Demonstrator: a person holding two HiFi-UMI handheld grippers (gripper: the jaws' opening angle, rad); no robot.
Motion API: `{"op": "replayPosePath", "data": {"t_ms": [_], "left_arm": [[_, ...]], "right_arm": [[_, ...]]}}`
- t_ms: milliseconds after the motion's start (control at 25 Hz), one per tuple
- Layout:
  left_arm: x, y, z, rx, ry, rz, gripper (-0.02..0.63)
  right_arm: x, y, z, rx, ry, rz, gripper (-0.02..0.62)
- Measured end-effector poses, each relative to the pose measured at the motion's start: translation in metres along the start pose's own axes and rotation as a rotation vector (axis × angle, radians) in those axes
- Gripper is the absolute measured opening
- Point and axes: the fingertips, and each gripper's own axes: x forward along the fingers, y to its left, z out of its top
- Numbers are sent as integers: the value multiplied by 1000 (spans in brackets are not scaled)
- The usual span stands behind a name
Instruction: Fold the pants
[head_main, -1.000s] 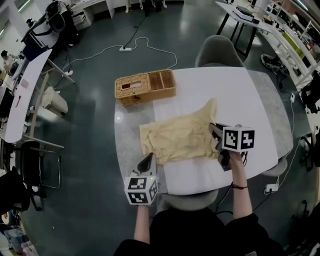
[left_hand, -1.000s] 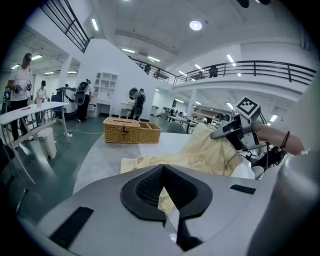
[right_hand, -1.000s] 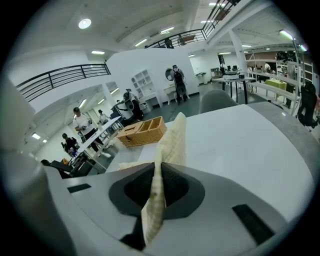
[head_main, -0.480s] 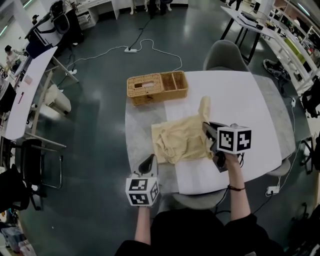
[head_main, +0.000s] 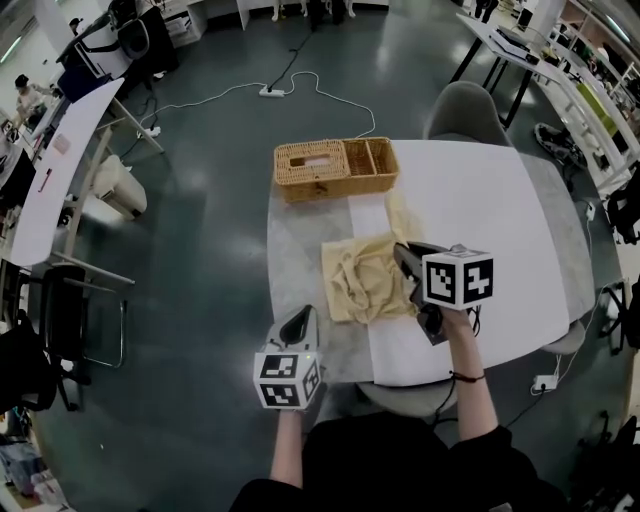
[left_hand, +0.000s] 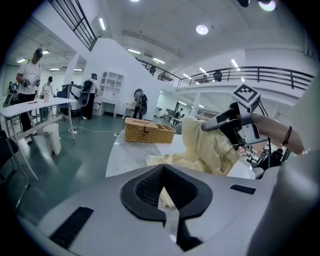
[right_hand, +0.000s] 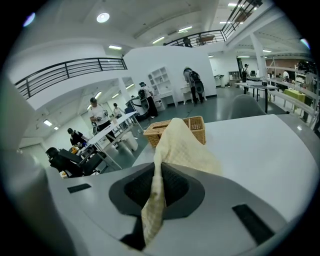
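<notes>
The pants lie rumpled near the middle of the counter, short of the basket at its far edge. One end is lifted off the surface. The right tongs are clamped on that raised end: in the right gripper view a strip of pale cloth runs straight down between the closed jaws.

The main risk, as I judge it, is dragging. Nothing pins the low part of the pants, so pulling the raised end across could slide the whole garment instead of laying it over. The cloth is already bunched, and a fold set down on those creases would come out crooked. The pinch also looks narrow, so a sharp pull could slip the cloth free.

The right forearm reaches in from the near right. Its tongs point forward, left and downward, with the marker cube on top, and they hold the cloth above the heap.

The left tongs hang at the near left edge of the counter, just beside the pants' near corner, and point forward and slightly down. Their jaws are drawn together. A pale sliver shows in the gap, and I cannot tell whether it is caught cloth or something lying beyond.
</notes>
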Motion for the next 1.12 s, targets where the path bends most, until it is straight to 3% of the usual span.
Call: {"op": "replayPosePath", "data": {"t_ms": [520, 1120], "left_arm": [[-4, 19, -8, -18, 10, 3, 8], [1, 27, -10, -8, 34, 2, 8]], "right_arm": [[61, 46, -28, -53, 103, 34, 35], [114, 56, -63, -19, 180, 17, 35]]}}
